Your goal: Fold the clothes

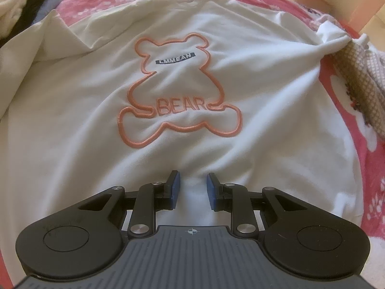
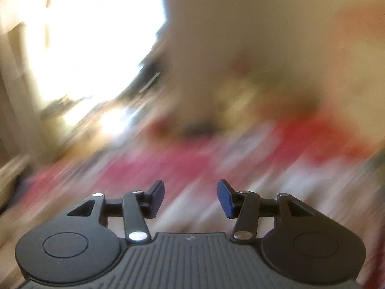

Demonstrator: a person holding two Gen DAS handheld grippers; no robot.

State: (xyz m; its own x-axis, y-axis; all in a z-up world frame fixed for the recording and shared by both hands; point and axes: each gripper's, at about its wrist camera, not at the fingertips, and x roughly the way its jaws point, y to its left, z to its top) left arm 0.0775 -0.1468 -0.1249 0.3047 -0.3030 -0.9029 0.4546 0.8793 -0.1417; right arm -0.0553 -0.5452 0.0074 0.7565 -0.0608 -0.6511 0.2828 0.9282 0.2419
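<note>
The left claw (image 1: 193, 180) stands narrowly parted over the white shirt's (image 1: 96, 110) hem, fabric bunched between its pads, grip uncertain; the shirt lies spread on the red blanket (image 1: 341, 110); the right claw (image 2: 191, 189) gapes empty amid blur.

Both tongs — left tongs (image 1: 193, 183), right tongs (image 2: 190, 196) — match: black linkage arms, silver screws, blue pads, round black discs, ribbed grey housing with a crosshair mark.

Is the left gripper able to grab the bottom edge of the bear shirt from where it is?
Probably yes. The left gripper sits right over the white bear shirt at its near edge, fingers apart, nothing between.
</note>
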